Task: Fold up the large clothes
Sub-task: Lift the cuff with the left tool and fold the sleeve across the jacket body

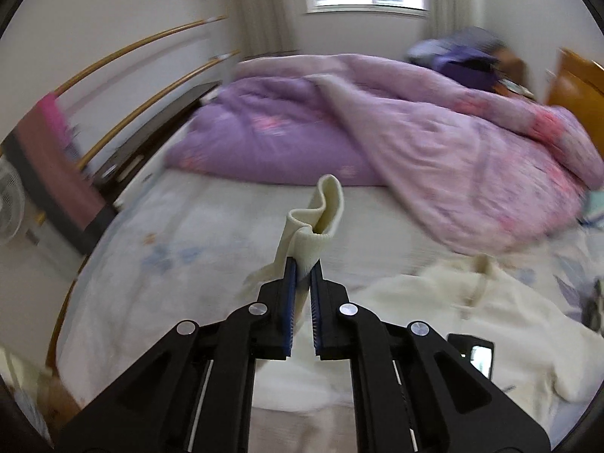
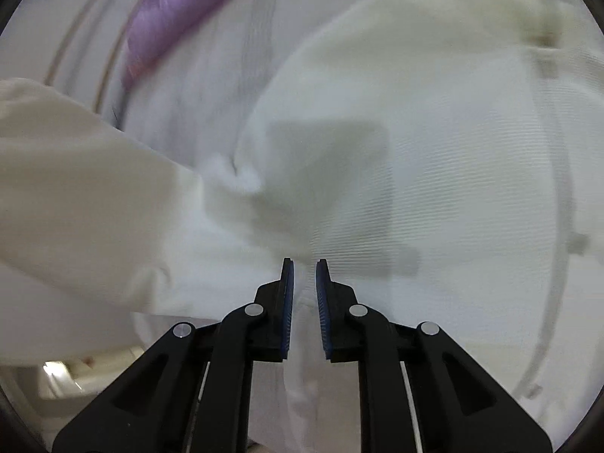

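Observation:
A large cream garment (image 1: 472, 324) lies spread on the bed at lower right in the left wrist view. My left gripper (image 1: 302, 264) is shut on the garment's ribbed cuff (image 1: 321, 222), which stands up folded above the fingertips, lifted over the bed. In the right wrist view the same cream garment (image 2: 415, 151) fills the frame, blurred. My right gripper (image 2: 304, 264) is shut on a fold of that fabric, which runs down between the blue pads (image 2: 288, 302). A sleeve (image 2: 75, 188) hangs across the left.
A purple and pink quilt (image 1: 377, 128) is heaped across the far half of the bed (image 1: 170, 245). A wooden headboard (image 1: 573, 87) stands at right. Curved rails (image 1: 124, 53), a pink cloth (image 1: 49, 139) and a fan (image 1: 9, 204) are at left.

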The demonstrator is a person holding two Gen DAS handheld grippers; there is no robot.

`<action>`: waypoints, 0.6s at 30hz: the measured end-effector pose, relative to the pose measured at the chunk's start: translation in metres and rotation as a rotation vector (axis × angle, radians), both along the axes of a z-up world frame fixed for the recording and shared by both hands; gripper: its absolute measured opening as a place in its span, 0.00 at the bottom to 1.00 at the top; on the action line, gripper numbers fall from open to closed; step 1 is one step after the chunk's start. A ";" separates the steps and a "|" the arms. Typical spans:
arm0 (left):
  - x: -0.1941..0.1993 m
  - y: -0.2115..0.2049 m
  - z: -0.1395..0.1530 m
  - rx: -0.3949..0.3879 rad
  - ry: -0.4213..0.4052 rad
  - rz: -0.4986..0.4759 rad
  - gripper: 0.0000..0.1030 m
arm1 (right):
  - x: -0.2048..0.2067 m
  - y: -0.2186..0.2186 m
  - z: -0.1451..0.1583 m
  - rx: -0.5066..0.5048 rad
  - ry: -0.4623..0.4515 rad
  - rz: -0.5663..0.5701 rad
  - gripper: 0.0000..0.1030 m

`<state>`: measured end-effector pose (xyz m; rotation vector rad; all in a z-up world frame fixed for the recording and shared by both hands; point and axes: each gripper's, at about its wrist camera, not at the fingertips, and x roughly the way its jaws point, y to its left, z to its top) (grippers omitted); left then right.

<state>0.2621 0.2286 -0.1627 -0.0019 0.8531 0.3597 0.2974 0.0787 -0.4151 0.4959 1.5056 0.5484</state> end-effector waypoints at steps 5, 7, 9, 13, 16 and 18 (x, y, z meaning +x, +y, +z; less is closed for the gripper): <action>0.022 -0.101 -0.017 -0.016 0.011 -0.127 0.07 | -0.027 -0.127 0.027 -0.001 -0.027 -0.176 0.12; 0.032 -0.144 -0.033 -0.012 0.029 -0.180 0.07 | -0.039 -0.176 0.036 -0.056 -0.051 -0.236 0.12; 0.041 -0.188 -0.055 -0.014 0.049 -0.232 0.07 | -0.056 -0.217 0.039 -0.073 -0.063 -0.308 0.12; 0.055 -0.273 -0.119 0.008 0.143 -0.312 0.07 | -0.088 -0.302 0.024 -0.109 -0.019 -0.427 0.12; 0.061 -0.325 -0.175 -0.033 0.236 -0.361 0.06 | -0.108 -0.341 0.007 -0.158 0.052 -0.486 0.12; 0.062 -0.350 -0.206 -0.042 0.296 -0.398 0.07 | -0.127 -0.359 -0.002 -0.167 0.085 -0.541 0.12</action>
